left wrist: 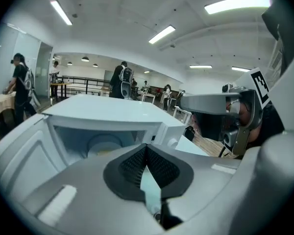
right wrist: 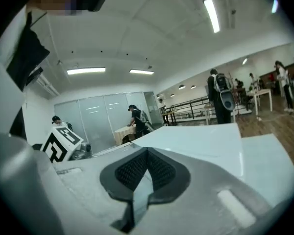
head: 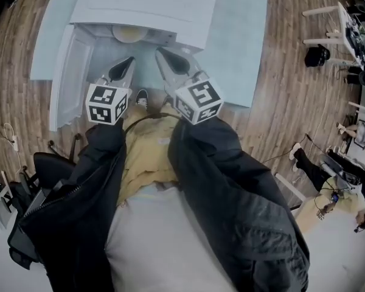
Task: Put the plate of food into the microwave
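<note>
Pale plate of food (head: 129,34) sits inside the white microwave (head: 147,5) at the top centre of the head view. The microwave's door (head: 70,78) hangs open toward the left edge. Just below, the left gripper (head: 126,64) and right gripper (head: 165,56) each have their jaws pressed together on nothing. The placing looks done; closing the door seems all that is left.

The microwave (head: 146,5) sits on the table (head: 243,41) ahead of you, its door (head: 70,72) swung out to your left. The plate (head: 129,34) lies inside it. Your left gripper (head: 129,62) and right gripper (head: 164,56) hang side by side before the opening.
</note>
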{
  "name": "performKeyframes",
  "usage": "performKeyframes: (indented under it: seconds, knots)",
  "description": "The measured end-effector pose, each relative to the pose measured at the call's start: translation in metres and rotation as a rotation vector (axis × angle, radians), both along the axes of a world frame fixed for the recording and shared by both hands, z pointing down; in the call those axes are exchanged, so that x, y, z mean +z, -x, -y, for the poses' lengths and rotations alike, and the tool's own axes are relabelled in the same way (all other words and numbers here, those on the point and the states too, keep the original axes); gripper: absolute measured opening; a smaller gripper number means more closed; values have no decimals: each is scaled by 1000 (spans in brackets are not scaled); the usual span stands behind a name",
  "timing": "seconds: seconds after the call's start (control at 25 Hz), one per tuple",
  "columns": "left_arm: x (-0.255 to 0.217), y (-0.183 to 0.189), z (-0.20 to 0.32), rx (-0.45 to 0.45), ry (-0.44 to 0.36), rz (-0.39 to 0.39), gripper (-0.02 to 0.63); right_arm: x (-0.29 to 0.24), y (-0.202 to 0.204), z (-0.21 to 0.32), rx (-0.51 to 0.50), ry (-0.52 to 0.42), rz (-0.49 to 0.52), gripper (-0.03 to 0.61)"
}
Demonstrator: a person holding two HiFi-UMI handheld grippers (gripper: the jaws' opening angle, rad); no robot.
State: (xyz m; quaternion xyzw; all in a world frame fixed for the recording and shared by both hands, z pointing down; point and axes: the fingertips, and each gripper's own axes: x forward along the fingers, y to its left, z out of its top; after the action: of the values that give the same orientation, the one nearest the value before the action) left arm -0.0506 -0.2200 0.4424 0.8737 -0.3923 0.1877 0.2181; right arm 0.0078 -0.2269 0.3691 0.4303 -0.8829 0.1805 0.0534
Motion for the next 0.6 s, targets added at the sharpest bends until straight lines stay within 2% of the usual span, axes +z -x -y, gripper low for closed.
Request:
performKeyframes:
  seconds: [0.12, 0.28, 0.6]
  knots:
    - [-25, -15, 12, 5, -75, -8, -3, -17, -20, 5, 59, -77, -41, -6]
    - [-50, -33, 15, 10, -151, -13, -3, -35, -36, 7, 77, -137, -64, -6]
    - [-73, -40, 26, 11, -238, -4, -3, -51, -39, 14, 74, -220, -94, -6]
